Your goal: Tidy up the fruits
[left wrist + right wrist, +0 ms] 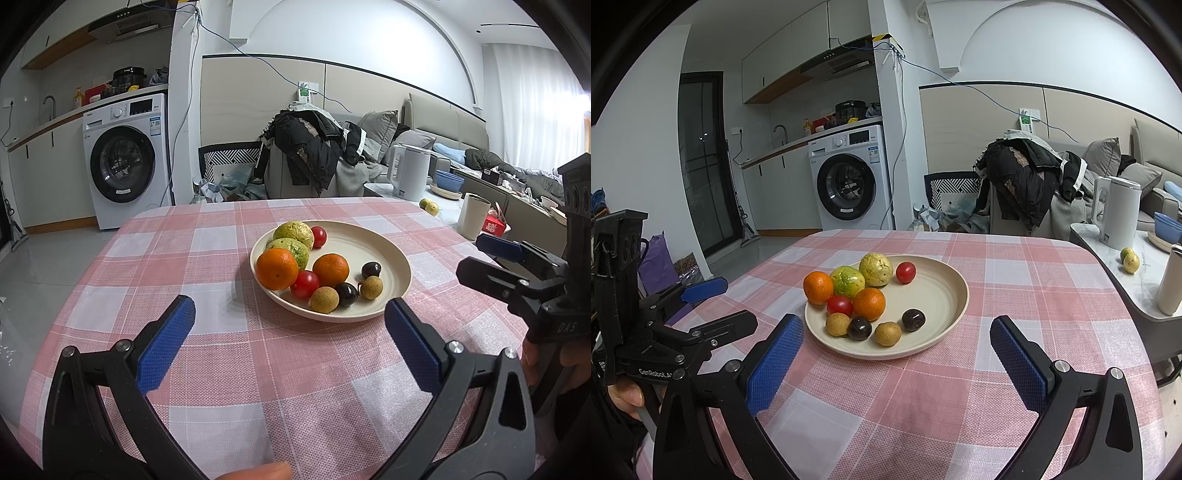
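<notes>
Meanwhile, two hand-held claws hang over a pink-checked table (pixel 1015 280), both pointed at a cream plate (pixel 945 295) of fruit. The left claw (pixel 290 325) has its blue pads spread wide and holds nothing; the plate sits just ahead of it, slightly toward its right pad. The right claw (pixel 897 343) is likewise spread wide and empty, the plate's near rim lying between and just beyond its fingertips.

On the plate, nearest the right claw, lie two brown longans (pixel 887 333) with two dark plums (pixel 913 319) among them. Behind these sit two oranges (pixel 869 303), one of them perched on the rim at the left, with a tomato (pixel 839 305) between them and another at the far side. Two guavas (pixel 876 270), green-yellow, touch each other at the back left.

Off to the right claw's far right, a white kettle (pixel 1117 212) stands on a side counter, well apart from the plate.
</notes>
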Tool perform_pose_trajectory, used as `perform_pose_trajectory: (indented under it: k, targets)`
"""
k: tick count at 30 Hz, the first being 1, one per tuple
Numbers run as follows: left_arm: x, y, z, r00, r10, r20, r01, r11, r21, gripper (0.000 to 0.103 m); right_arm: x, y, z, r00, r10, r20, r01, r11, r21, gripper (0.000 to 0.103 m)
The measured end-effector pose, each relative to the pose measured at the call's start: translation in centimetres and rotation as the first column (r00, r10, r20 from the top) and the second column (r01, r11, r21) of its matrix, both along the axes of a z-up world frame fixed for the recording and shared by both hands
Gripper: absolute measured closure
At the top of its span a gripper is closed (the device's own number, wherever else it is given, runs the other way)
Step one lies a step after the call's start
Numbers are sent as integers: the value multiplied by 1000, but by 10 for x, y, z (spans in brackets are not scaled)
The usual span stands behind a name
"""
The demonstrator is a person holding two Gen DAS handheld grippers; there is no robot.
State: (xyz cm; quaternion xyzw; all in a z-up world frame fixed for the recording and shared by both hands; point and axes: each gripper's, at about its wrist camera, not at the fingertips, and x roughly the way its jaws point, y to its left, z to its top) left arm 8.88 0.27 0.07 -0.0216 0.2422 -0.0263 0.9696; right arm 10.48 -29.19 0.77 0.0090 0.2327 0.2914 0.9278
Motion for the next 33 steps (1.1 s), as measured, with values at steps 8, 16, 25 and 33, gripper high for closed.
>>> perform_pose_trajectory:
  k: [8,16,25,33]
  targets:
    - [0,0,-1,1000,0,0,0,1000,0,1,0,0,0,1000,0,0,0,1000,0,0]
    - [0,0,-1,1000,0,0,0,1000,0,1,0,0,0,1000,0,0,0,1000,0,0]
    - [0,0,0,1000,0,0,0,1000,0,1,0,0,0,1000,0,0,0,1000,0,0]
    - [-1,2,0,1000,-5,10,5,1000,-3,1,0,0,-1,1000,1,4,-1,1000,-1,0]
